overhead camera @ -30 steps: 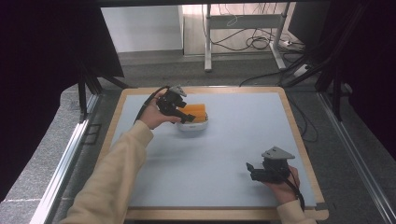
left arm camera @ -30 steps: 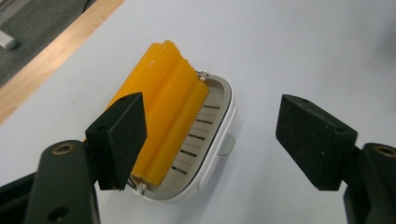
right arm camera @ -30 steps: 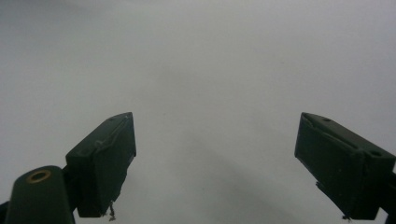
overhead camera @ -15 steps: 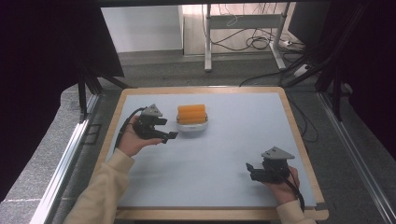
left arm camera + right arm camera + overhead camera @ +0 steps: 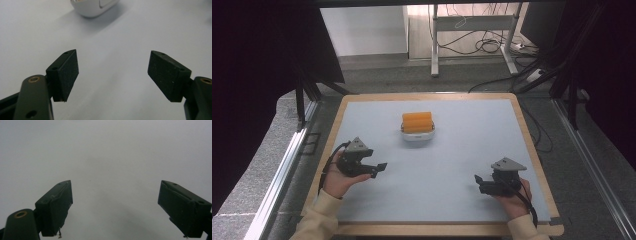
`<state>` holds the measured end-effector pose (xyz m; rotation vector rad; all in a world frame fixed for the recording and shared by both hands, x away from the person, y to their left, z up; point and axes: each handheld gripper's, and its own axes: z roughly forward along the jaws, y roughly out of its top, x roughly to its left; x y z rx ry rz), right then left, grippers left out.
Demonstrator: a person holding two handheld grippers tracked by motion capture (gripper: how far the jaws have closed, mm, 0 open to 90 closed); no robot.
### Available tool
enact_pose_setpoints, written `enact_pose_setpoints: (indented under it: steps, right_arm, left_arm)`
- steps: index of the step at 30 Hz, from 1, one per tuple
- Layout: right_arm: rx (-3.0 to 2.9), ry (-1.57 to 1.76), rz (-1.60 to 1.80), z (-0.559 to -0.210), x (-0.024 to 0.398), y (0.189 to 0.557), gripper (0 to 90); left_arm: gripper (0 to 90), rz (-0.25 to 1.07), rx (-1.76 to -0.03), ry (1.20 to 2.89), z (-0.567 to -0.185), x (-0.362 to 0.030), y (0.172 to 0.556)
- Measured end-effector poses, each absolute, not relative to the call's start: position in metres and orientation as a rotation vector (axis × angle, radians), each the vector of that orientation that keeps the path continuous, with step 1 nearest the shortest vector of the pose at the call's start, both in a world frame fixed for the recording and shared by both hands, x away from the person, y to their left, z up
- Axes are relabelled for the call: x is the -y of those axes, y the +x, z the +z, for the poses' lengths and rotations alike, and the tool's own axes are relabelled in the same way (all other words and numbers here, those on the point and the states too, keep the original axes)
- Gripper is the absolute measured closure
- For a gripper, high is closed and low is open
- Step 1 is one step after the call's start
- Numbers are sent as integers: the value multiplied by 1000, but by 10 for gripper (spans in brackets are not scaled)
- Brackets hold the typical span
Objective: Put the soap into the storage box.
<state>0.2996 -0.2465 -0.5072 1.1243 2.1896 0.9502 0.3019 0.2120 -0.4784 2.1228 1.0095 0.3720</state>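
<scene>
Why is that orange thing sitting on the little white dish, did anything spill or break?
Nothing looks spilled or broken. The orange block sits on the white dish near the middle of the table, though it looks big for the dish. Both the left gripper and right gripper are open and hold nothing.

A pale grey-blue mat covers the wooden-framed table (image 5: 532,150). Beyond its far edge, black cables (image 5: 484,45) lie tangled on the floor around a white metal desk frame (image 5: 434,45).
</scene>
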Motion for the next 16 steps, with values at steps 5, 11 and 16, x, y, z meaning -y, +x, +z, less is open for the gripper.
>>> enact_pose_setpoints:
  steps: [5, 11, 16]
  right_arm:
    - [-2184, 1131, 953, -507, 248, 300, 127]
    - [-2166, 1125, 968, -504, 249, 299, 127]
    - [-2165, 1126, 984, -503, 249, 298, 127]
  left_arm:
    - [243, 373, -1006, 2155, -486, -213, 299]
    - [239, 365, -997, 2150, -485, -213, 300]
    - [234, 360, -995, 2149, -485, -211, 300]
